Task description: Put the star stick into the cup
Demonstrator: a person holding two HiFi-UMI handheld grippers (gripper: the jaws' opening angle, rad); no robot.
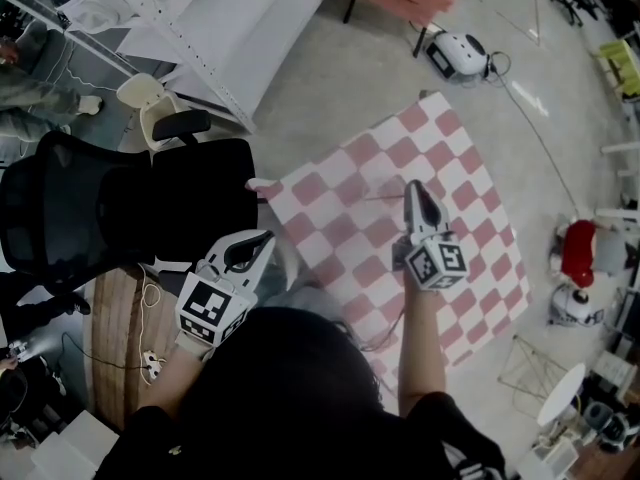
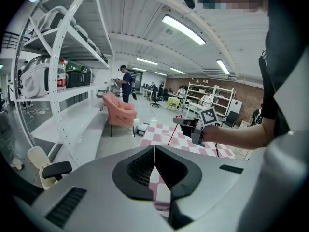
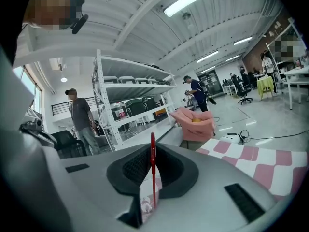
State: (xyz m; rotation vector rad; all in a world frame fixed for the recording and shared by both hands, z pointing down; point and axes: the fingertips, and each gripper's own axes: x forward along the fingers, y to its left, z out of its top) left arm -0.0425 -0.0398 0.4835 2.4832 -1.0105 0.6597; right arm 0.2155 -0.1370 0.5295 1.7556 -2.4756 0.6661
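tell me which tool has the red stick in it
The right tool: its jaws are shut on a thin red stick. The left tool is shut too, with nothing between its jaws.

Lab hall: white shelving racks [image 3: 130,96], office chairs [image 1: 110,208].

A grey floor [image 1: 330,88] carries a pink-checked mat [image 1: 480,218], a pink armchair [image 2: 119,114] and white shelving racks [image 3: 130,95] under strip lights [image 2: 183,29].

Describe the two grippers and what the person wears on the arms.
The left gripper and right gripper are alike: pale grey tapered shells, black ribbed jaws, and a white cube with black square markers on each. The person wears a black short-sleeved top.
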